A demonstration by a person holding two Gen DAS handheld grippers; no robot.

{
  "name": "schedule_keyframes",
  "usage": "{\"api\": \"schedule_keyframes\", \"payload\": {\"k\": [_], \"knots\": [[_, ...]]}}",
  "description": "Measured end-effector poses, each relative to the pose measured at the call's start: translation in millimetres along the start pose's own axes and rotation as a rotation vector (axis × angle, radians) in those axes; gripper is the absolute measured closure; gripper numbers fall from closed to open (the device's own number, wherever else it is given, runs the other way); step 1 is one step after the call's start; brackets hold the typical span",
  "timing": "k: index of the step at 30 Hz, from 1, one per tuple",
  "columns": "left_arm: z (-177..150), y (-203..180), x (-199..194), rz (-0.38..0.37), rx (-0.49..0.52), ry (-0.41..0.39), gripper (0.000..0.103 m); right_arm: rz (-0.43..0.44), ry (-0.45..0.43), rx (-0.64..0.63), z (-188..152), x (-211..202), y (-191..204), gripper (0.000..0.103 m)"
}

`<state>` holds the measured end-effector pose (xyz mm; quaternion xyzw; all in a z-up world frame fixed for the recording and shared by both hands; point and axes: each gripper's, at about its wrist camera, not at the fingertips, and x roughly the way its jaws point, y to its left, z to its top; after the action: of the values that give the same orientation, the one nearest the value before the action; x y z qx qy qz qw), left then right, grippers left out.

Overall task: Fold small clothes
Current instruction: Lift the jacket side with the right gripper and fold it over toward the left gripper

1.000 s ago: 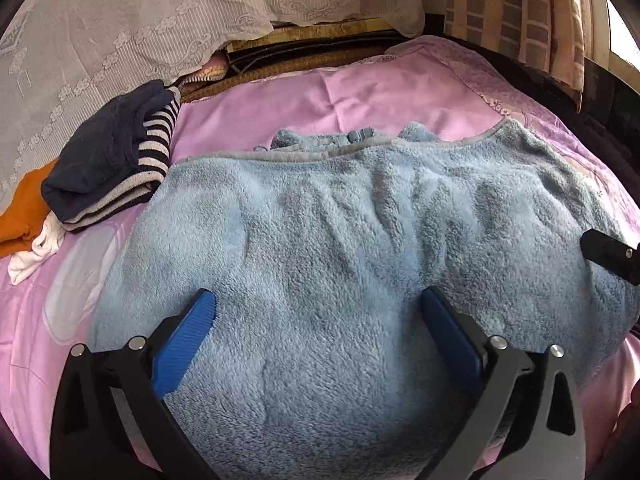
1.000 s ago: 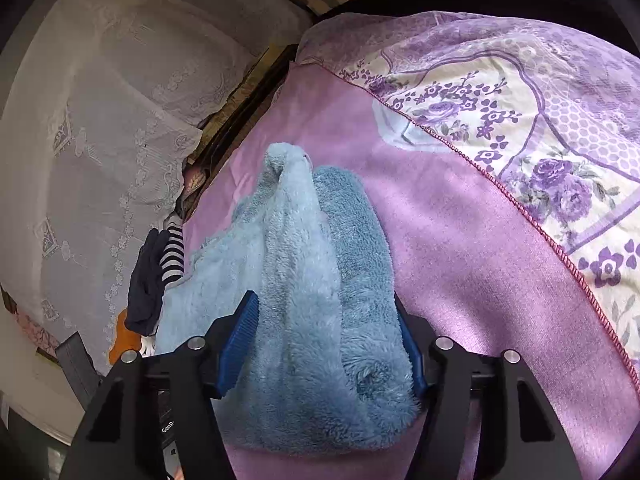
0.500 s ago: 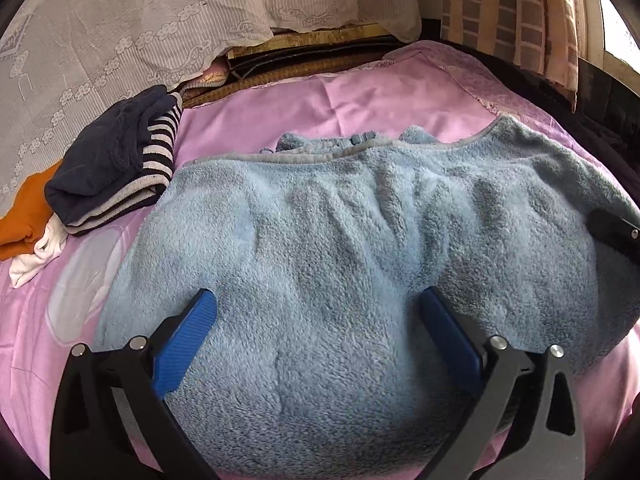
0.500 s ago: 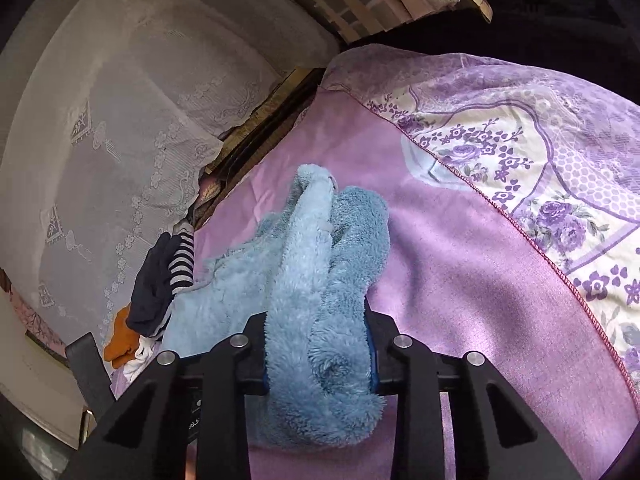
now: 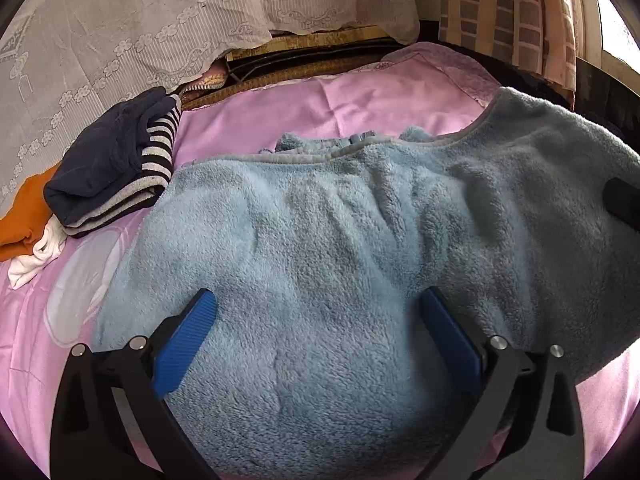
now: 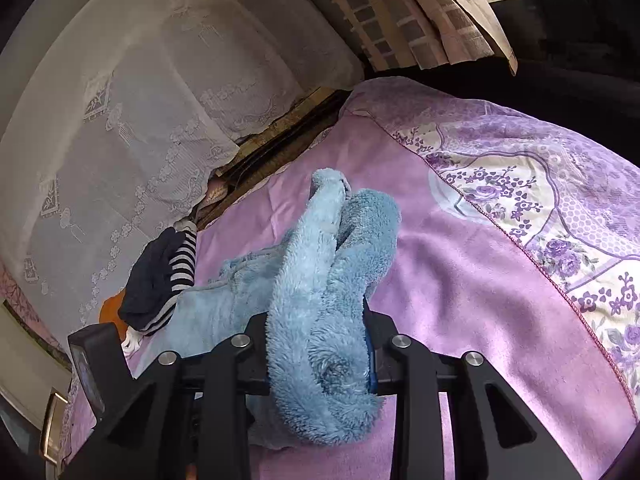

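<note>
Your right gripper [image 6: 320,356] has just squeezed shut on a bunched edge of the blue fleece [image 5: 340,248] and holds it up off the pink sheet [image 6: 460,280]. Your left gripper [image 5: 320,332] is wide open over the fleece, holding nothing. The fleece lies spread on the sheet, just beside the striped folded pile [image 5: 116,172].

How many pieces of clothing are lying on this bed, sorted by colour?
Light blue fleece: 1
Navy with striped trim: 1
Orange: 1
White: 1
Total: 4, though the pile at the side may hide more.
</note>
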<state>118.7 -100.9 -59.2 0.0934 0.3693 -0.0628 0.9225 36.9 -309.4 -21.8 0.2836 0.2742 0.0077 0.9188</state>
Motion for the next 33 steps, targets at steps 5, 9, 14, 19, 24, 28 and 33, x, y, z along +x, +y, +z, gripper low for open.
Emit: {"api": "schedule_keyframes", "payload": {"k": [5, 9, 14, 19, 24, 28, 33], "knots": [[-1, 0, -1, -0.001, -0.001, -0.004, 0.004, 0.004, 0.006, 0.025, -2, 1, -6, 0.071], [-1, 0, -2, -0.004, -0.004, -0.008, 0.004, 0.01, 0.003, 0.022, -2, 0, -4, 0.071], [-1, 1, -8, -0.017, -0.006, -0.028, 0.005, 0.025, -0.004, -0.002, 1, -4, 8, 0.071], [1, 3, -22, -0.04, -0.008, -0.062, 0.005, 0.033, -0.015, -0.041, 3, -11, 25, 0.072], [10, 11, -46, -0.103, -0.041, -0.118, 0.005, 0.044, -0.019, -0.071, 5, -16, 40, 0.072], [13, 11, -47, -0.119, -0.033, -0.111, 0.005, 0.048, -0.022, -0.114, 5, -18, 59, 0.072], [15, 15, -45, -0.128, -0.04, -0.102, 0.005, 0.049, -0.026, -0.19, 3, -19, 88, 0.072]]}}
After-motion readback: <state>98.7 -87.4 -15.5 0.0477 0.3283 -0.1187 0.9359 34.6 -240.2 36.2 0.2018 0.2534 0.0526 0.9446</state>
